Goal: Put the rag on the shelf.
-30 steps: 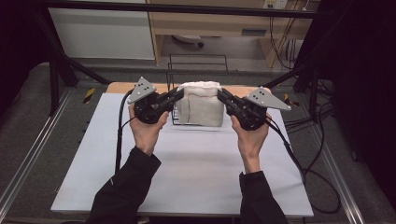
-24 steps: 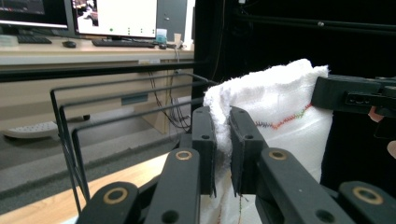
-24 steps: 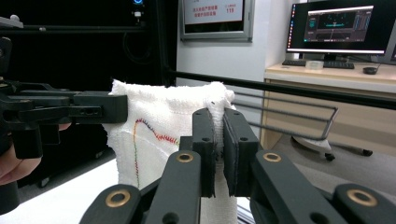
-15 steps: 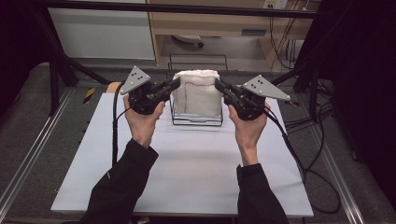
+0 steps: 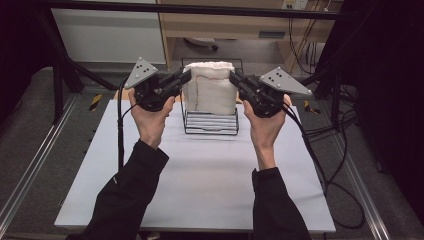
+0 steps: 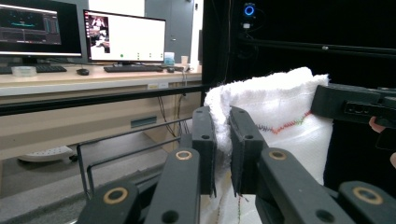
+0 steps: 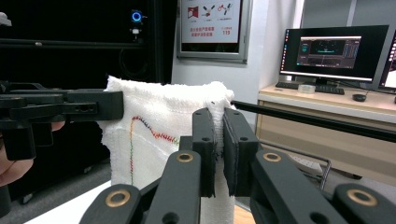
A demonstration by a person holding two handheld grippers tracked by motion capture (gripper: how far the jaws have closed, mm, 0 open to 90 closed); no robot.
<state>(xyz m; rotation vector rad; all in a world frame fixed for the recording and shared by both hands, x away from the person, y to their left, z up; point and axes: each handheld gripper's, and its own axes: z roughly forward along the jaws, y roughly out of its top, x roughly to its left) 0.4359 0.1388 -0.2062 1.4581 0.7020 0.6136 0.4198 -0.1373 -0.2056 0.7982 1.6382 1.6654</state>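
1. Left hand (image 5: 150, 117) grasps the left gripper (image 5: 182, 80) above the far left part of the table (image 5: 200, 190); dark sleeve comes in from the near edge; grey three-cornered plate sits on top of the gripper, cable hangs down toward the left edge.
2. Left gripper jaws clamped on the upper left corner of the white towel (image 5: 210, 87); in the left gripper view the pads (image 6: 243, 154) stand almost together with a fold of cloth (image 6: 275, 107) pinched between them.
3. White towel hangs stretched between the two grippers, held up off the table, above the middle of the far edge; a line of coloured stitching runs across its face; lower part of the towel drops in front of the wire rack (image 5: 210, 122).
4. Wire rack stands on the table at the middle of the far edge, directly below and behind the towel; whether towel and rack touch, cannot tell.
5. Right gripper (image 5: 234, 79) clamped on the upper right corner of the towel; in the right gripper view the pads (image 7: 236, 149) are nearly closed on the towel's edge (image 7: 159, 116).
6. Right hand (image 5: 265, 125) holds its gripper at about the same height as the left; cable trails off toward the right edge of the table.
7. Beyond the far edge: a desk (image 6: 70, 84) bearing monitors (image 6: 123, 37).
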